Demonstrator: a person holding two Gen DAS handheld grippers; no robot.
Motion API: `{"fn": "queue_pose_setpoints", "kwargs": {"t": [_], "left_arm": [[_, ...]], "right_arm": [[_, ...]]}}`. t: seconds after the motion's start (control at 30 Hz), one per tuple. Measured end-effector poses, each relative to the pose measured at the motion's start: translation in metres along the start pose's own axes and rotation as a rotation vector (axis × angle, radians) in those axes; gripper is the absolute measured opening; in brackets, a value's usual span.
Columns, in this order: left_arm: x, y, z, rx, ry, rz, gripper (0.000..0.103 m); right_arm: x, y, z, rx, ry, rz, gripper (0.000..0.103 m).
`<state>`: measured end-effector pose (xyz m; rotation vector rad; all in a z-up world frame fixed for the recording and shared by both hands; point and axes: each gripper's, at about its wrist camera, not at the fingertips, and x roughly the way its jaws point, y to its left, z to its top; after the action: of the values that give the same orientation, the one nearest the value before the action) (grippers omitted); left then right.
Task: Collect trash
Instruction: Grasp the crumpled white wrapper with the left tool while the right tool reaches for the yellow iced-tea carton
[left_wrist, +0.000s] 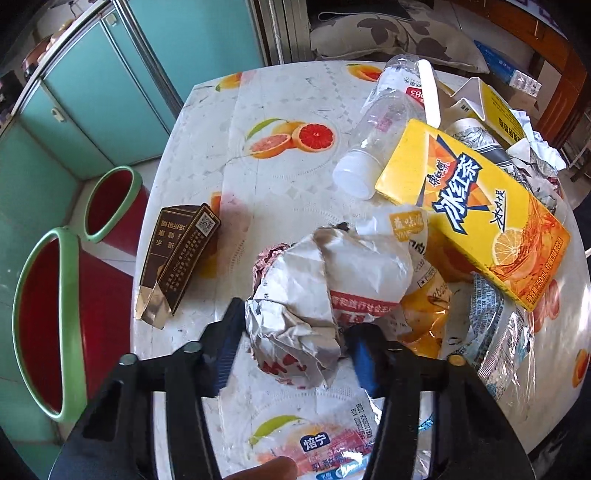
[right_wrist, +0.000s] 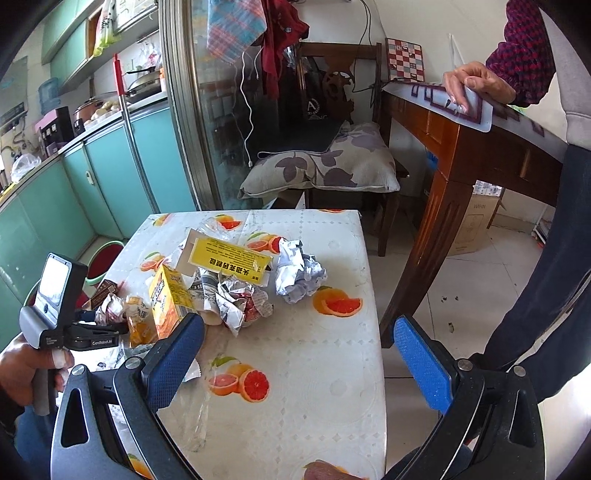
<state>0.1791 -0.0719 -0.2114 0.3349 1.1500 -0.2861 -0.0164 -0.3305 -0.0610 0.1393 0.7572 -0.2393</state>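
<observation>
My left gripper (left_wrist: 295, 328) points down at the table (left_wrist: 288, 92) and is shut on a crumpled foil-and-paper wrapper (left_wrist: 314, 288), a pad pressing each side. Around it lie a yellow iced-tea carton (left_wrist: 472, 221), a clear plastic bottle (left_wrist: 376, 136), a brown cigarette pack (left_wrist: 177, 258) and plastic wrappers. My right gripper (right_wrist: 299, 354) hangs open over the fruit-print tablecloth (right_wrist: 314, 406), nothing between its blue pads. Ahead of it sit a crumpled white paper ball (right_wrist: 299, 273) and a yellow box (right_wrist: 225, 258).
Two red bins with green rims (left_wrist: 48, 321) (left_wrist: 110, 203) stand on the floor left of the table. A cushioned chair (right_wrist: 325, 166) is behind it. A person's hand (right_wrist: 472, 85) rests on a wooden side table (right_wrist: 461, 147) at the right. Teal cabinets line the left wall.
</observation>
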Motion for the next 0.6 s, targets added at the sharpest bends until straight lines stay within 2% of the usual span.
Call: {"fn": "queue_pose_setpoints", "kwargs": {"t": [0.13, 0.3, 0.37, 0.5, 0.6], "left_arm": [[-0.003, 0.005, -0.001, -0.03, -0.011, -0.039, 0.032], [-0.028, 0.014, -0.007, -0.059, -0.073, -0.025, 0.031], [-0.044, 0.018, -0.011, -0.069, -0.11, -0.008, 0.031], [-0.071, 0.029, -0.017, -0.1, -0.175, -0.011, 0.031], [-0.089, 0.038, -0.023, -0.129, -0.215, -0.022, 0.031]], "right_arm": [[0.004, 0.005, 0.007, -0.017, 0.001, 0.016, 0.103], [0.016, 0.023, 0.02, -0.093, -0.003, 0.057, 0.103], [0.028, 0.036, 0.026, -0.135, 0.018, 0.094, 0.103], [0.057, 0.068, 0.037, -0.209, 0.098, 0.246, 0.103], [0.078, 0.104, 0.036, -0.327, 0.129, 0.294, 0.103]]}}
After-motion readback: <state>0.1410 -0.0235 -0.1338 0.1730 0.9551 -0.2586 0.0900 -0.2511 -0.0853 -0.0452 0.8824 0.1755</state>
